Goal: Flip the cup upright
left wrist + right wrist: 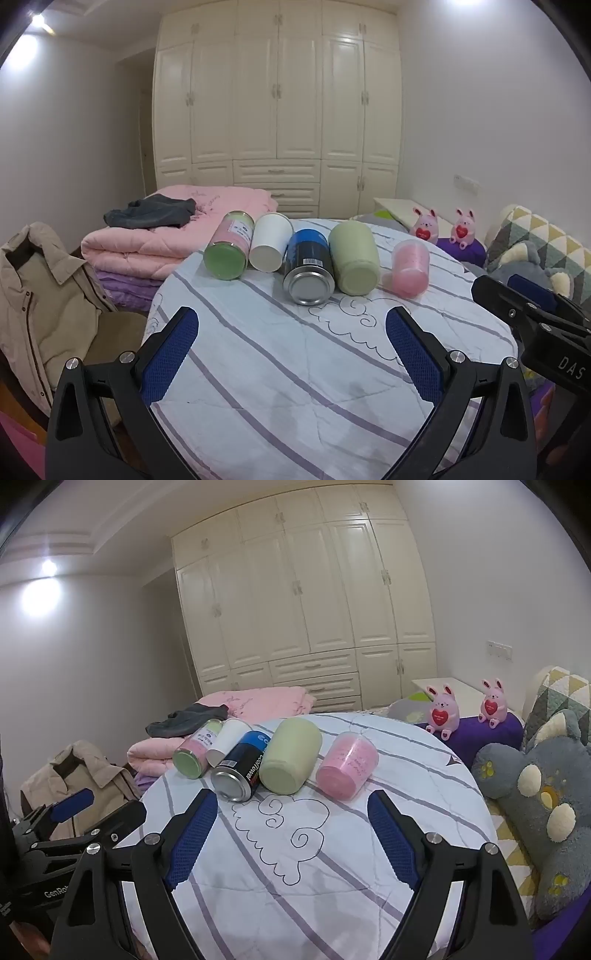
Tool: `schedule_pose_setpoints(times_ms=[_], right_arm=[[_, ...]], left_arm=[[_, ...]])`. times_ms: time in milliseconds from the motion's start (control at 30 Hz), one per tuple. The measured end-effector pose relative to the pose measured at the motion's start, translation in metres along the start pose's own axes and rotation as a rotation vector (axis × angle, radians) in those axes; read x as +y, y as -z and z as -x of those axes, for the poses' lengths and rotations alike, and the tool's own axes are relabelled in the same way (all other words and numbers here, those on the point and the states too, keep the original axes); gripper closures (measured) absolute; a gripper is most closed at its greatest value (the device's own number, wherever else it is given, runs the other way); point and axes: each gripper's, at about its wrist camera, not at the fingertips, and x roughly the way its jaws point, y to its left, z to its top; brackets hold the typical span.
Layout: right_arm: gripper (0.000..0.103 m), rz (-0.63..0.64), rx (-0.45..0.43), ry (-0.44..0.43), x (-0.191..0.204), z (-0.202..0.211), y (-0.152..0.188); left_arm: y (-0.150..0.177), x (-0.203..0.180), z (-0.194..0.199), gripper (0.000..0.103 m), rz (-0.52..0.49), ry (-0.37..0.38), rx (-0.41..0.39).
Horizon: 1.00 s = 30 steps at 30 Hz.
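Five containers on their sides in a row across the far part of a round desk (258, 369) under a striped white cloth with a cloud drawing, all bottoms toward the cameras. From left: green-based pink jar (228, 250), white paper cup (269, 242), blue-and-black can (308, 271), pale green cup (354, 258), translucent pink cup (408, 267). Jar, white cup, can and green cup touching or just beside one another; pink cup slightly apart at the right end.

Left gripper (291, 354) low over the near desk, jaws spread wide, gripping nothing; can and green cup straight ahead between the blue pads (170, 354), well beyond the tips. Right gripper (291, 838) likewise released and empty, jaws wide; green cup (290, 755) and pink cup (347, 764) ahead of the gap, can (240, 770) toward its left finger. No contact with any cup.

Behind: cream wardrobe (277, 103), folded pink quilt (177, 229), two pink rabbit toys (443, 710), grey plush (535, 812), beige jacket (40, 302) at left
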Motion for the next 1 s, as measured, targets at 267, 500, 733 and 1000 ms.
schedule_pose_setpoints(times_ms=[267,500,733,1000], right_arm=[[0.018,0.013,-0.021,-0.003,0.004,0.000,-0.002],[0.018,0.010,0.003,0.005,0.006,-0.001,-0.005],[0.018,0.014,0.020,0.003,0.008,-0.004,-0.003],[0.018,0.019,0.028,-0.003,0.011,-0.004,-0.002]], left_arm=[[0.000,-0.001,0.007,0.000,0.017,-0.001,0.004],[0.002,0.008,-0.001,0.000,0.029,-0.004,0.024],[0.001,0.008,-0.001,0.000,0.023,-0.009,0.024],[-0.003,0.009,0.001,0.000,0.027,0.000,0.019]])
